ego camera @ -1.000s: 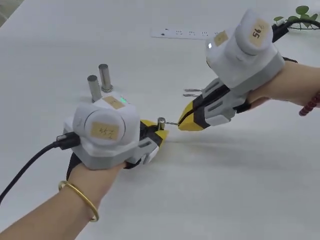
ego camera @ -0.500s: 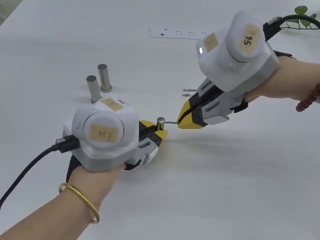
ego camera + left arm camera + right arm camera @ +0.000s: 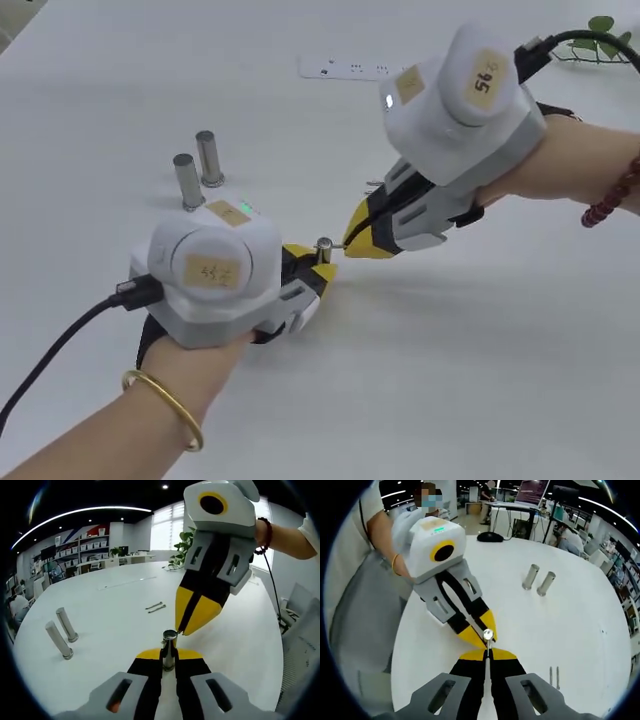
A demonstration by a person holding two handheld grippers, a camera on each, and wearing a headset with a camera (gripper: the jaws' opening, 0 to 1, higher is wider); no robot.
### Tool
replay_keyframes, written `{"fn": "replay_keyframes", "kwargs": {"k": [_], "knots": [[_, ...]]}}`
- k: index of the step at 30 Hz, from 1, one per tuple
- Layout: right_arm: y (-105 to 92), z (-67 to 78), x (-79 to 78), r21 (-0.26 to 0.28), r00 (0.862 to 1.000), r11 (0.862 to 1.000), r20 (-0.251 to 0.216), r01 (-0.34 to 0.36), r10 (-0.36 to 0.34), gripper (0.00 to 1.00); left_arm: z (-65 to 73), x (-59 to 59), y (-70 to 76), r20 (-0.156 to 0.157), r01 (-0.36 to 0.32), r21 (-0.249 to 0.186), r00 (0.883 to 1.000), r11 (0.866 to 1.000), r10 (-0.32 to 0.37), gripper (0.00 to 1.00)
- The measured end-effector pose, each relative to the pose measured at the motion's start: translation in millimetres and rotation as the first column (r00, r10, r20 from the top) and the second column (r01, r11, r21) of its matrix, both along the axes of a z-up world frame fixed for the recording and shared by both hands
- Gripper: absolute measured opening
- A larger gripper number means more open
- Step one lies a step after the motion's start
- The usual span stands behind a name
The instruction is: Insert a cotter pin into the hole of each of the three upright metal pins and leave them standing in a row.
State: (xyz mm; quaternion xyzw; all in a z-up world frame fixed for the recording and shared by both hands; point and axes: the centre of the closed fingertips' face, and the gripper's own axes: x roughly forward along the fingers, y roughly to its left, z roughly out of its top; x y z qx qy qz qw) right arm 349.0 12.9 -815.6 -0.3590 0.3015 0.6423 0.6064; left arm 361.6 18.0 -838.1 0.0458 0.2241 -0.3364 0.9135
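We clamp the left gripper [image 3: 169, 656] fingers on the metal pin [image 3: 169, 642] to steady it — the right gripper [image 3: 487, 653] fingers pinch the cotter pin [image 3: 488, 644] toward its hole.

The pins [image 3: 188, 180] are smooth grey metal, a bit shiny. The table [image 3: 450, 380] under them is smooth, matt white. The bangle [image 3: 163, 402] is shiny gold.

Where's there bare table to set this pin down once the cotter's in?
Bare table stretches on the near side of the right gripper, and between the two standing pins and the power strip. It is crowded where the left gripper brings its held pin to the cotter pin, with spare cotter pins just beyond.
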Motion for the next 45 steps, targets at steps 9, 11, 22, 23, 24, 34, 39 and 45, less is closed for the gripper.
{"fn": "replay_keyframes", "kwargs": {"k": [9,11,22,23,24,34,39,45], "knots": [[6.7,0.2,-1.5,0.022,1.000,1.000,-0.012,0.020,-0.020,0.04,-0.1,-1.0,-0.5,0.001,-0.006,-0.009,1.000,1.000,0.006,0.07],[6.6,0.1,-1.3,0.023,1.000,0.999,-0.013,0.023,-0.023,0.04,0.0,-0.8,-0.1,-0.005,-0.010,-0.019,1.000,1.000,0.010,0.07],[3.8,-3.4,-4.6,0.042,0.999,0.998,-0.026,0.043,-0.042,0.10,-0.4,-0.3,-0.8,-0.002,-0.011,-0.020,1.000,1.000,0.011,0.07],[3.3,-3.2,-4.9,0.044,0.999,0.998,-0.028,0.044,-0.043,0.10,-0.4,-0.2,-0.8,-0.001,-0.012,-0.021,1.000,1.000,0.012,0.07],[2.2,-2.6,-5.6,0.049,0.998,0.997,-0.032,0.052,-0.051,0.10,-0.3,-0.2,-0.8,-0.002,-0.012,-0.022,1.000,1.000,0.012,0.07],[-4.5,0.1,-2.6,0.046,0.997,0.996,-0.010,0.078,-0.077,0.05,-0.5,0.7,0.0,-0.007,-0.028,-0.033,1.000,0.999,0.028,0.07],[-1.0,0.1,-2.7,0.055,0.997,0.995,-0.011,0.079,-0.079,0.05,-0.7,0.8,-0.2,-0.008,-0.029,-0.038,1.000,0.999,0.029,0.07],[3.7,-0.1,-3.7,0.060,0.997,0.995,-0.014,0.080,-0.079,0.05,-0.6,0.5,-0.6,-0.008,-0.030,-0.037,1.000,0.999,0.029,0.07]]}}
